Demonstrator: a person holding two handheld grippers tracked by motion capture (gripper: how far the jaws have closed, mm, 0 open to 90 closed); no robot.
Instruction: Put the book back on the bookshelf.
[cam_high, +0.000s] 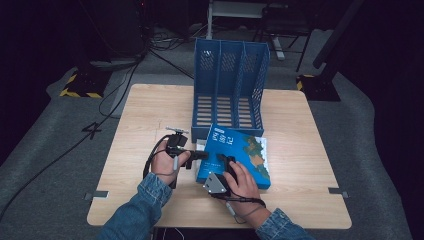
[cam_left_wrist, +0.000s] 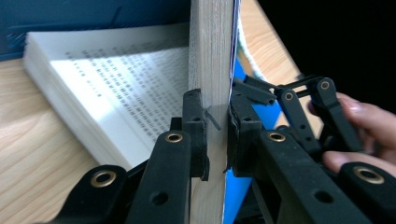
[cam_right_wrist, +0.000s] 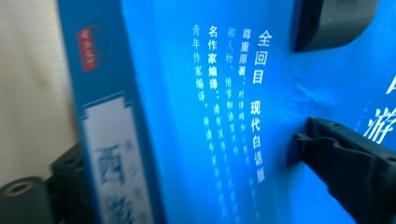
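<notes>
2 grippers work the blue book (cam_high: 235, 155), which lies on the table (cam_high: 300, 150) before the blue file rack (cam_high: 230, 85). Left gripper (cam_left_wrist: 215, 133) pinches its cover and top pages; right gripper (cam_high: 223, 162), jaws spread, presses the cover. Lift slowly, keeping the pinch square to avoid tearing.

Book (cam_right_wrist: 201, 116) spine lettering blurred

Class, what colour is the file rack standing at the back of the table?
Blue file rack, clearest in the high view.
</notes>
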